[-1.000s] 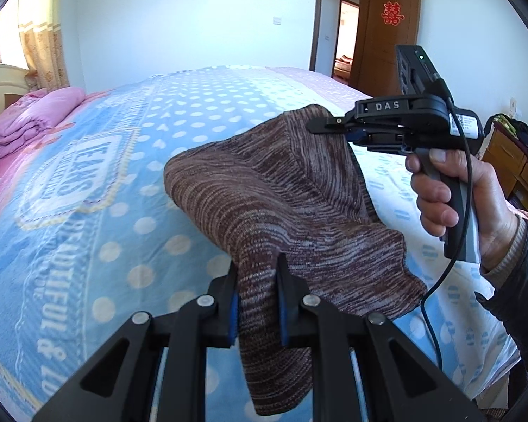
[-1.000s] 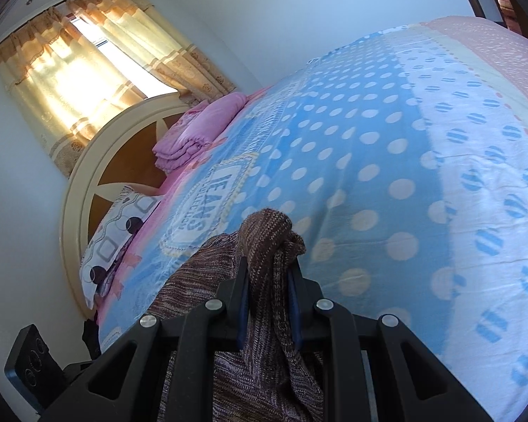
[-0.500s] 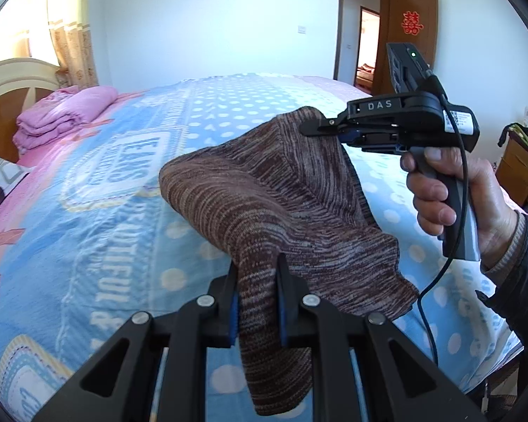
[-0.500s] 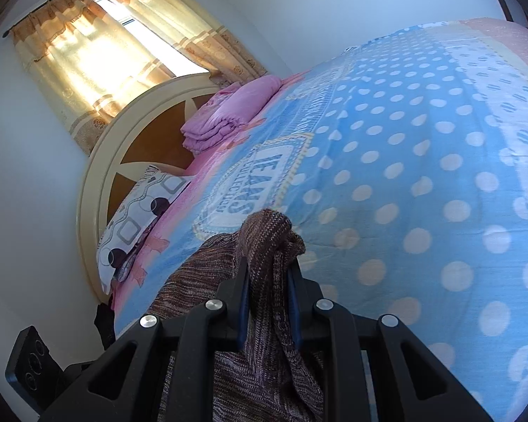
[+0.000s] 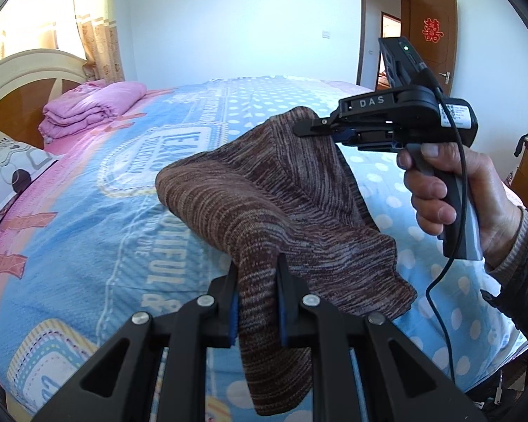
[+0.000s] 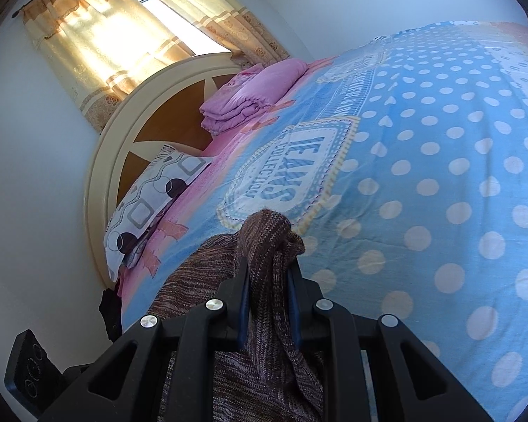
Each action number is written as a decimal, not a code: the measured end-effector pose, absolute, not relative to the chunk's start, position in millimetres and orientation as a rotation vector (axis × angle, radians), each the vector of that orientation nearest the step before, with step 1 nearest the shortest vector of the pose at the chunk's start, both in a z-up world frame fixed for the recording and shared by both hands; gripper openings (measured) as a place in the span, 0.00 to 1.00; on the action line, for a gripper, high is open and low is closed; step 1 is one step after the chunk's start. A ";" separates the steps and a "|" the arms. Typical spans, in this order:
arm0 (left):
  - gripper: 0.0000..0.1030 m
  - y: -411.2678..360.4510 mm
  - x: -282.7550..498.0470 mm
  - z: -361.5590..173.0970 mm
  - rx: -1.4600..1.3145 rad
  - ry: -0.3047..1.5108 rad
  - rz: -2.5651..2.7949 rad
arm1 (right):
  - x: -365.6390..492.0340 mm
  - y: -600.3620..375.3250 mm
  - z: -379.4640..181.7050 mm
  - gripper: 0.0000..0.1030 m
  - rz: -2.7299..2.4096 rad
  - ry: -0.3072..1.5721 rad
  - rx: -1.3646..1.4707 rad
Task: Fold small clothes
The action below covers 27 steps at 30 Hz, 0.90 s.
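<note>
The left gripper (image 5: pixel 255 274) was pinched tight on a bunched corner of the brown knit garment (image 5: pixel 264 190), its two fingers pressed in on the cloth from either side with only the thickness of the fabric between them; a loose tail of the knit hung down below the fingers. The right gripper (image 6: pixel 267 274) was likewise clamped on another gathered corner of the same garment, the knit bulging up in a knot above its fingertips; in the left wrist view this gripper (image 5: pixel 299 128) was seen side-on, held by the right hand (image 5: pixel 454 190), gripping the far upper corner of the cloth. The garment was lifted clear above the bed (image 5: pixel 88 211), stretched and sagging between the two grippers, the right corner higher than the left; beneath it lay the blue dotted bedspread (image 6: pixel 440 176). A folded pink blanket (image 6: pixel 253 95) and a patterned pillow (image 6: pixel 151 197) sat near the headboard (image 6: pixel 130 130), well apart from the garment.
</note>
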State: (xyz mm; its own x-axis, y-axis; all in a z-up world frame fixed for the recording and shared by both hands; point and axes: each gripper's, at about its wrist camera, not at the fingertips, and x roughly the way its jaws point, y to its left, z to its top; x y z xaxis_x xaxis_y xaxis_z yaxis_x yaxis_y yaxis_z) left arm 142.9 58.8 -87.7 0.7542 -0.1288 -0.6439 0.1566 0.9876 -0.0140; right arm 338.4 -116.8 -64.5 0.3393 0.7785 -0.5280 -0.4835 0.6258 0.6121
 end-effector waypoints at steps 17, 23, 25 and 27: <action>0.17 105.7 134.3 -108.0 0.008 0.734 -0.072 | 340.6 -29.0 -79.6 0.17 0.929 0.968 0.278; 0.17 115.0 129.0 -119.2 -0.007 0.757 -0.049 | 341.3 -7.4 -87.0 0.17 0.930 0.987 0.256; 0.17 116.2 126.5 -123.8 -0.013 0.763 -0.041 | 342.0 -3.7 -89.9 0.17 0.928 0.992 0.253; 0.17 115.3 124.3 -128.1 -0.015 0.766 -0.030 | 342.9 -1.5 -91.9 0.17 0.924 0.996 0.250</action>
